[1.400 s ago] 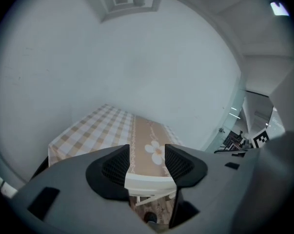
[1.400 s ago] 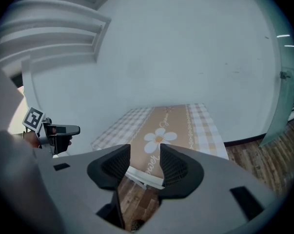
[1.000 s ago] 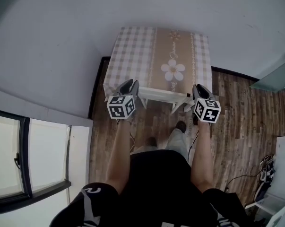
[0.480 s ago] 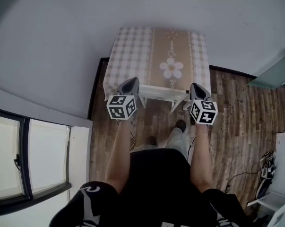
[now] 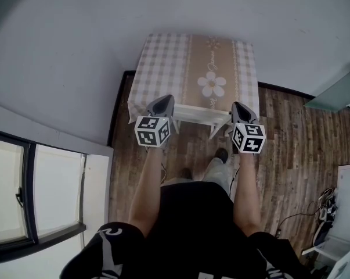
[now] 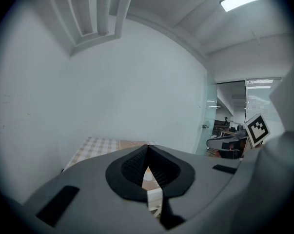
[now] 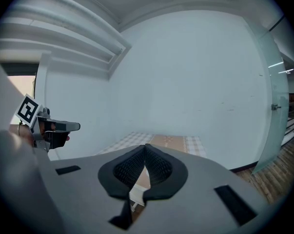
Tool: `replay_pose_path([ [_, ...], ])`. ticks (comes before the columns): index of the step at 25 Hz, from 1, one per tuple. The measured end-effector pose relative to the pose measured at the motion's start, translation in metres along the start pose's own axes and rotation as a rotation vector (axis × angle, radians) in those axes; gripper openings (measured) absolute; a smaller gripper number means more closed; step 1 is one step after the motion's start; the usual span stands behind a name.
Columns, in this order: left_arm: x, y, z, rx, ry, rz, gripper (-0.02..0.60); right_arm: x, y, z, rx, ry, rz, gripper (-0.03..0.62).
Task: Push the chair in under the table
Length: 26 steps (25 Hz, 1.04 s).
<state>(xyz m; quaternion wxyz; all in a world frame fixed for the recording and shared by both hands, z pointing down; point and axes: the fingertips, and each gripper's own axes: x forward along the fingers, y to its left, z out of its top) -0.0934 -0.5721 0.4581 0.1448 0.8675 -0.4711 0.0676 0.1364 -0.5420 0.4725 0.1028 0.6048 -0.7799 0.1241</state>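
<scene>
Two jaw pairs pressed together, left gripper [image 5: 165, 101] and right gripper [image 5: 238, 106], by the white chair [image 5: 200, 115] top-rail ends; likely stiff, light; push there.

2 forearms reach forward, left gripper [image 5: 166, 100] and right gripper [image 5: 237, 105] closed.

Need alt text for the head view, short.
Seen from above, a person holds the left claw and right claw, both shut, at the back rail of a white chair mostly under a table with a checked, daisy-print cloth, against a grey wall.
</scene>
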Motion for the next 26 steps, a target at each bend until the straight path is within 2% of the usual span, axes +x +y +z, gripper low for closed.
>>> replay_pose_path([
  [26, 0.007, -0.017, 0.023, 0.012, -0.029, -0.067, 0.026, 0.004, 0.006, 0.007, 0.005, -0.005, 0.015, 0.012],
])
